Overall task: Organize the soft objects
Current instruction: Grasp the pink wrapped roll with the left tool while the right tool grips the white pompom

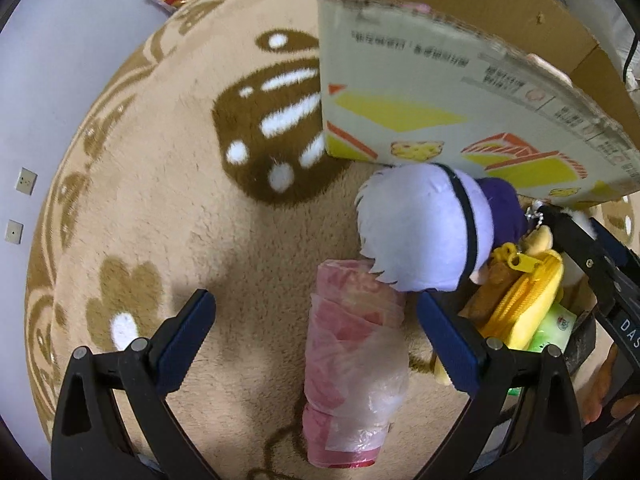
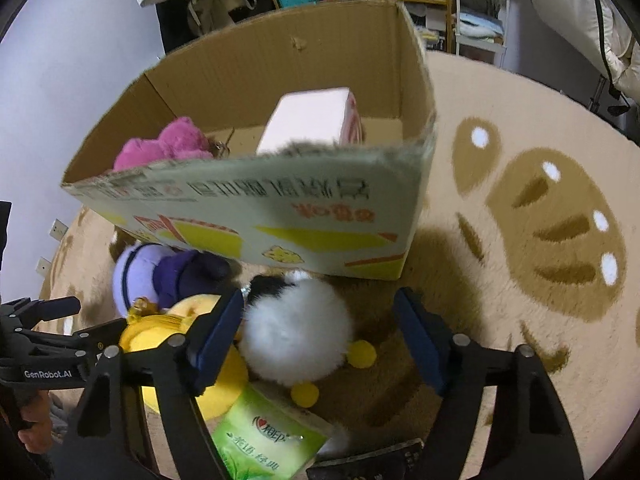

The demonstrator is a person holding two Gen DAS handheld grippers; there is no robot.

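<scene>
An open cardboard box (image 2: 320, 216) stands on the rug and holds a pink plush (image 2: 168, 144) and a pale pink pack (image 2: 312, 120). My left gripper (image 1: 312, 332) is open around a pink roll in clear plastic (image 1: 352, 364). A lilac and purple plush (image 1: 424, 232) lies just beyond it, against the box (image 1: 420, 92). My right gripper (image 2: 320, 336) is open around a white fluffy plush (image 2: 298, 332) with yellow feet. A yellow zip pouch (image 1: 520, 304) and a green tissue pack (image 2: 268, 440) lie beside it.
A beige round rug (image 1: 160, 160) with brown patterns covers the floor. A wall with sockets (image 1: 26, 180) is at the left. Shelves and hanging clothes (image 2: 472, 8) stand behind the box. The right gripper's frame (image 1: 608, 276) is at the right of the left wrist view.
</scene>
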